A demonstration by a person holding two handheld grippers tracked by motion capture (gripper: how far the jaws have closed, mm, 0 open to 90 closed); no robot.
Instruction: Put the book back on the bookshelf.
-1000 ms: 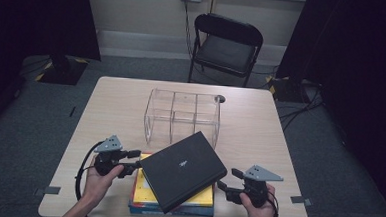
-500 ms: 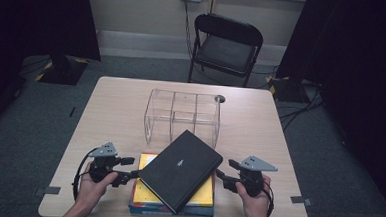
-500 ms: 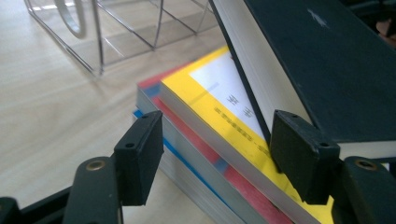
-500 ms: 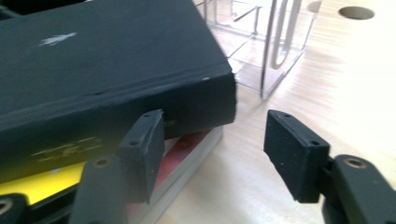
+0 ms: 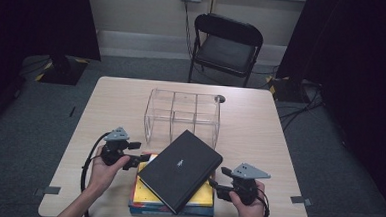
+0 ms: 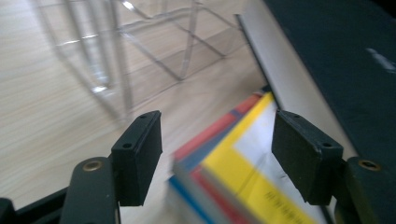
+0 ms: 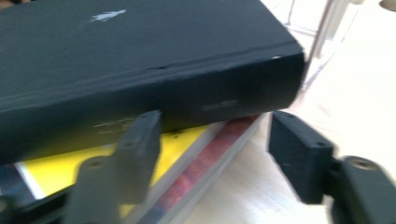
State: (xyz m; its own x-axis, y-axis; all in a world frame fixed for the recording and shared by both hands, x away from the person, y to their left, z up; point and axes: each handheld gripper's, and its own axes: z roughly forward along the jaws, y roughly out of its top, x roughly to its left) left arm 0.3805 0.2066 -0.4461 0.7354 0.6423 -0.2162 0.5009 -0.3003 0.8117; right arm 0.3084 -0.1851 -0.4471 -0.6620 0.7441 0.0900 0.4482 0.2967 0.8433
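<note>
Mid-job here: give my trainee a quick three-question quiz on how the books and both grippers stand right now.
1. True or false: the black book lies square with the yellow book under it.
2. What stands just behind the books? A) clear divided organizer B) metal tray C) cardboard box
3. Is the left gripper or the right gripper clamped on anything?

Key: 1. False, it lies turned at an angle. 2. A. 3. Neither; both stand open, each at a side of the stack.

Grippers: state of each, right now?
Left gripper: open, jaws either side of the yellow book's corner.
Right gripper: open, holding nothing, at the black book's spine.
</note>
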